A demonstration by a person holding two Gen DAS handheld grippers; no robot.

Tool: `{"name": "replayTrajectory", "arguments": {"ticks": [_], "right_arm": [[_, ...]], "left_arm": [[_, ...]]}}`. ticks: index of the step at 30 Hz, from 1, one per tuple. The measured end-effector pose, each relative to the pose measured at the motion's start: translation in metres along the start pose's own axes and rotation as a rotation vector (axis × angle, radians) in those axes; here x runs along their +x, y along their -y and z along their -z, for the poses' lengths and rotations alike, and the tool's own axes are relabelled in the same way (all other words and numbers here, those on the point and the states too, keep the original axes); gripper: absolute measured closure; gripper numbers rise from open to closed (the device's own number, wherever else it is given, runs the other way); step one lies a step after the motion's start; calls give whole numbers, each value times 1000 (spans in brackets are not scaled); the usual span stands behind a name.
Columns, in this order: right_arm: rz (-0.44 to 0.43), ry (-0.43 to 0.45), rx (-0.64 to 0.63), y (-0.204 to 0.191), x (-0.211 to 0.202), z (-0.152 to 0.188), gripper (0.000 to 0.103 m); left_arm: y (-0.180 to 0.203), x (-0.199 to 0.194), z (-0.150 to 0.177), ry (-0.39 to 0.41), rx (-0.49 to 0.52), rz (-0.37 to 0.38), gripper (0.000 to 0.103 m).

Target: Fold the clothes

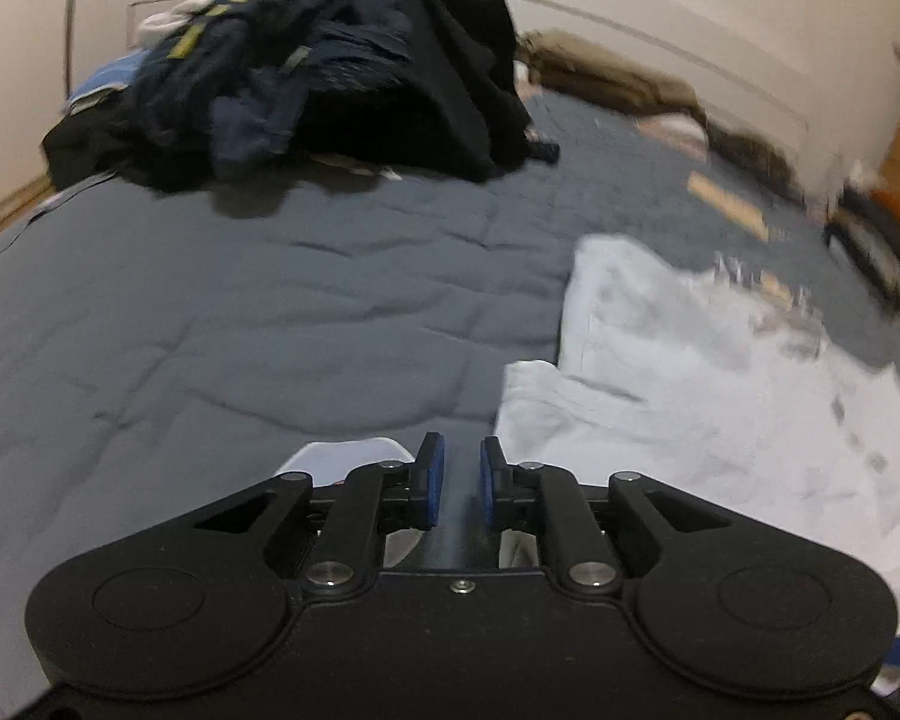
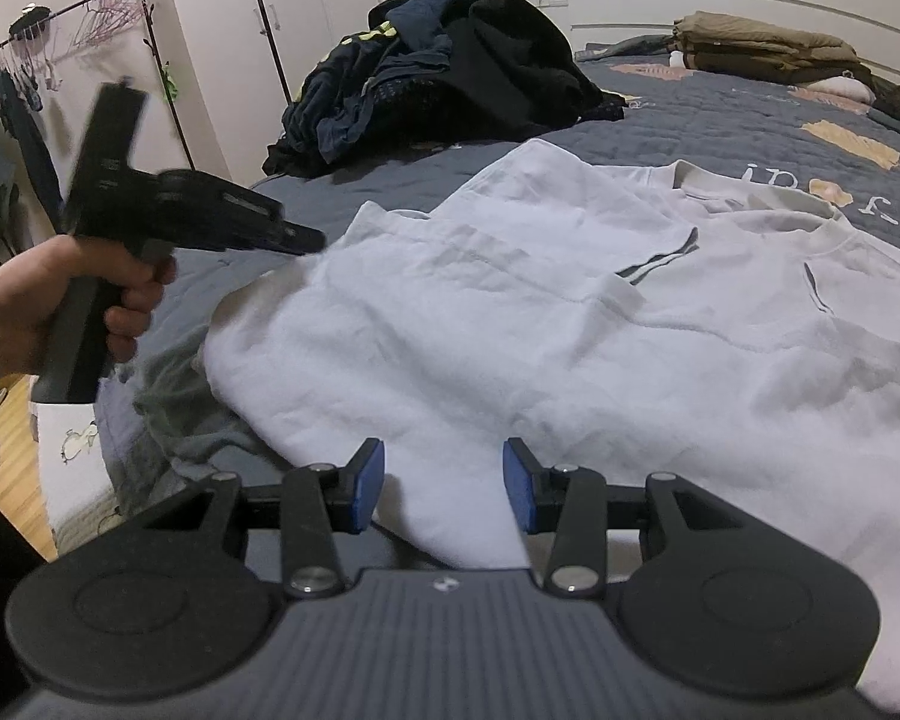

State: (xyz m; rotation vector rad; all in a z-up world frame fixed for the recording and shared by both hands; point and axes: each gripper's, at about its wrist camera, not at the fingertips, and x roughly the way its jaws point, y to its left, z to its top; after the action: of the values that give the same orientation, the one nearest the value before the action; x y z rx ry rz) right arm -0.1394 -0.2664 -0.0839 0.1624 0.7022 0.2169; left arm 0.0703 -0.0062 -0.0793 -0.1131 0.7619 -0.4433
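A white shirt (image 2: 570,330) lies spread on the grey bedspread (image 2: 720,114), collar toward the far right. My right gripper (image 2: 444,483) is at its near hem, and the cloth fills the span between the two blue pads. A hand (image 2: 60,288) holds my left gripper (image 2: 309,240), blurred, with its tips just off the shirt's left edge. In the left wrist view the left gripper (image 1: 462,474) hangs over the bedspread (image 1: 240,312), its pads a narrow gap apart with nothing between them. The shirt (image 1: 690,390) lies to its right.
A pile of dark clothes (image 2: 450,72) sits at the far side of the bed, also seen as the pile (image 1: 330,78). A folded olive blanket (image 2: 768,48) lies by the headboard. A clothes rack (image 2: 60,30) stands left of the bed.
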Motion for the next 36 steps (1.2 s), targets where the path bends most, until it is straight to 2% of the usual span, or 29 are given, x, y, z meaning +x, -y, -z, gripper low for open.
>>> {"name": "replayTrajectory", "arguments": {"ticks": [3, 10, 15, 18, 22, 28, 34, 36], "right_arm": [[-16, 1, 18, 1, -2, 1, 61], [-46, 15, 8, -7, -9, -1, 61], [-69, 21, 14, -16, -11, -5, 61], [-81, 19, -5, -24, -10, -6, 61], [-104, 7, -28, -33, -5, -7, 61], [-145, -4, -52, -46, 5, -9, 61], [-146, -23, -58, -51, 16, -9, 61], [-148, -28, -57, -52, 19, -10, 61]], "left_arm": [[-17, -23, 6, 8, -141, 70, 89], [-32, -67, 38, -44, -276, 166, 89], [-39, -70, 54, -133, -360, 230, 89], [-35, -72, 54, -119, -266, 198, 89], [-18, -77, 55, -90, -66, 194, 89], [2, -72, 66, -104, 114, 178, 89], [5, -62, 72, -129, 191, 184, 89], [4, -59, 73, -145, 192, 185, 81]]}}
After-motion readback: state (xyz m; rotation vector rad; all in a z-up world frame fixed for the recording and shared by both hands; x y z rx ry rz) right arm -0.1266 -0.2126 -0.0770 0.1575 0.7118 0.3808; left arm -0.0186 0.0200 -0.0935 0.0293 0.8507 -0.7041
